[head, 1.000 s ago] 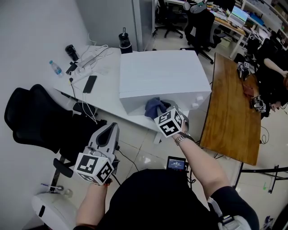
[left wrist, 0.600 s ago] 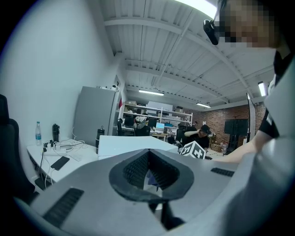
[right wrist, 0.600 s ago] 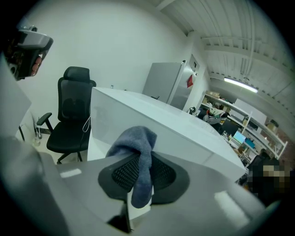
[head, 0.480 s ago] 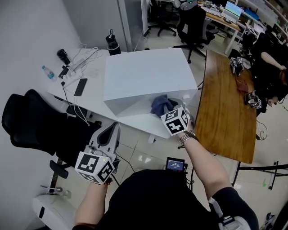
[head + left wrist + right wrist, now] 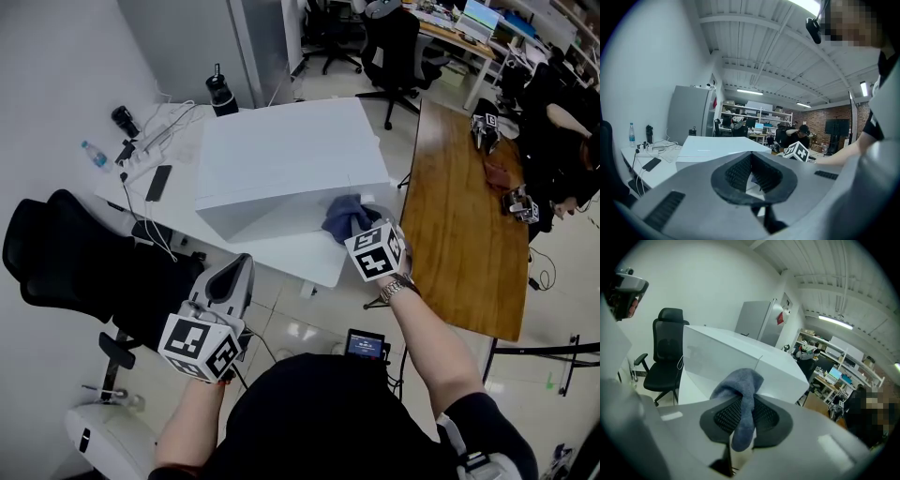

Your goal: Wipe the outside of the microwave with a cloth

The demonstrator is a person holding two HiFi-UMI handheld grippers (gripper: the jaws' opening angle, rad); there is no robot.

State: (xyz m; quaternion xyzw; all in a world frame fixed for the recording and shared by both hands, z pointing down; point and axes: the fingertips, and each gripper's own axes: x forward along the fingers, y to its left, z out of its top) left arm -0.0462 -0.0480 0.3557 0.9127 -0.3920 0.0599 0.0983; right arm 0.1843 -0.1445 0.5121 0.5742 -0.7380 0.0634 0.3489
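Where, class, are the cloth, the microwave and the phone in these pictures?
cloth [image 5: 343,214]: head view, its bunched middle.
microwave [image 5: 281,150]: head view, middle of its top face.
phone [image 5: 157,182]: head view, middle of its dark face.

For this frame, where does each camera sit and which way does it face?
Head view: on the person's head, looking steeply down at the microwave on the desk; left gripper, right gripper and both forearms show.
Left gripper view: on the left gripper, facing roughly level along its shut jaws toward the microwave; the right forearm shows.
Right gripper view: on the right gripper, facing the microwave over the cloth it grips.
Shared: all three show the microwave.
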